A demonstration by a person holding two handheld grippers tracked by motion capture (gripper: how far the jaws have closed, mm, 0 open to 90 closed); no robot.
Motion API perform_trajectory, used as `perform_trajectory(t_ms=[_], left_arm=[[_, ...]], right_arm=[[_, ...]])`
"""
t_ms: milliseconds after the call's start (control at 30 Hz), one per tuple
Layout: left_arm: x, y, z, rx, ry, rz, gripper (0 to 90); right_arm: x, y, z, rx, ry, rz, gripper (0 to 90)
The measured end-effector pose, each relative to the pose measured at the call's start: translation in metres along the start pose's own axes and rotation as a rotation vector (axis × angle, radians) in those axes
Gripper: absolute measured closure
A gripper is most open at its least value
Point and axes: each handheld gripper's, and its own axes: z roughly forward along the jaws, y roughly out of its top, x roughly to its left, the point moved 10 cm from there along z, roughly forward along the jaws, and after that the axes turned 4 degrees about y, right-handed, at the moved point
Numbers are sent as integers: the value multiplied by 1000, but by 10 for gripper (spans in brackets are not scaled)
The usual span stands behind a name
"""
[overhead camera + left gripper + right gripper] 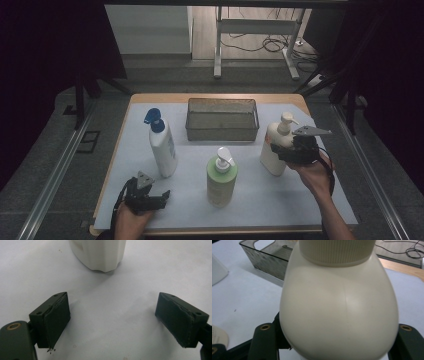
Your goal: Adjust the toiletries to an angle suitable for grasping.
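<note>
A cream pump bottle (274, 146) stands upright at the right of the table. My right gripper (280, 151) is shut on its body from the right side. In the right gripper view the bottle (338, 302) sits between the two jaws, which press on both its sides. My left gripper (161, 198) rests low near the table's front left, jaws wide open with nothing between them (112, 307). Just ahead of it stands a white bottle with a blue trigger cap (163, 147), whose base (100, 253) shows in the left gripper view.
A green pump bottle (221, 180) stands at the front centre. A grey mesh basket (222, 131) sits empty at the back centre, and its corner (265, 258) shows beyond the cream bottle. A pale sheet (300, 200) covers the tabletop.
</note>
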Motion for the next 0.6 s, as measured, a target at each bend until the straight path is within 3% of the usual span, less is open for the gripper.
perform_trajectory(t_ms=[600], left_arm=[[0,0,0,0,-1,3,123]], right_arm=[[13,23,-25,7,31,-14,368]])
